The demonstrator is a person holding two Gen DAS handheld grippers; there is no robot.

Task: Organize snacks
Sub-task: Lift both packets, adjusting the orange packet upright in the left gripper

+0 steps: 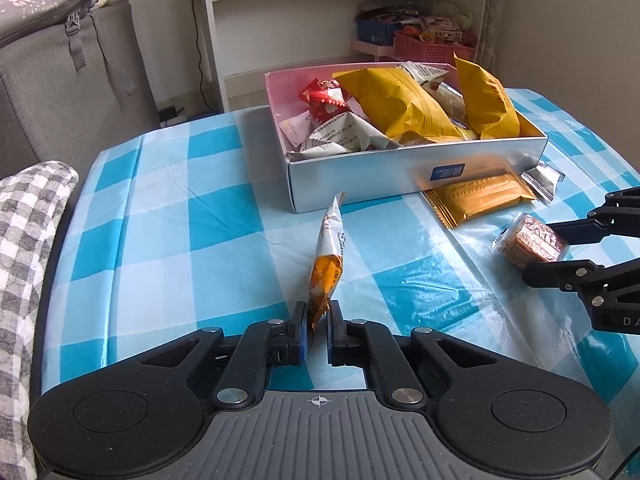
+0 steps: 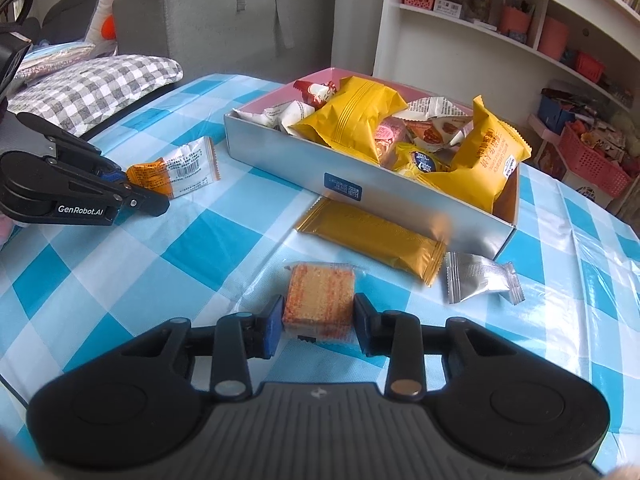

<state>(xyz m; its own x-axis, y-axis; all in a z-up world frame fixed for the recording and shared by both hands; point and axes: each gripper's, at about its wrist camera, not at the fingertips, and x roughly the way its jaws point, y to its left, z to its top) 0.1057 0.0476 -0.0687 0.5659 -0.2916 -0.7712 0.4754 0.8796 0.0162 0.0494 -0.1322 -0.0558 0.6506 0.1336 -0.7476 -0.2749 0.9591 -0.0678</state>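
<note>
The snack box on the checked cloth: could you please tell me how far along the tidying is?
Done: the box already holds many packets. In hand: the left hand-held gripper pinches an orange-and-white packet; the right hand-held gripper is closed around a wrapped cake square. Left: a gold bar packet and a silver packet on the cloth.

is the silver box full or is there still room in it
Nearly full. The silver box holds yellow packets and smaller wrappers heaped above its rim; only a bare pink corner shows at the back.
</note>
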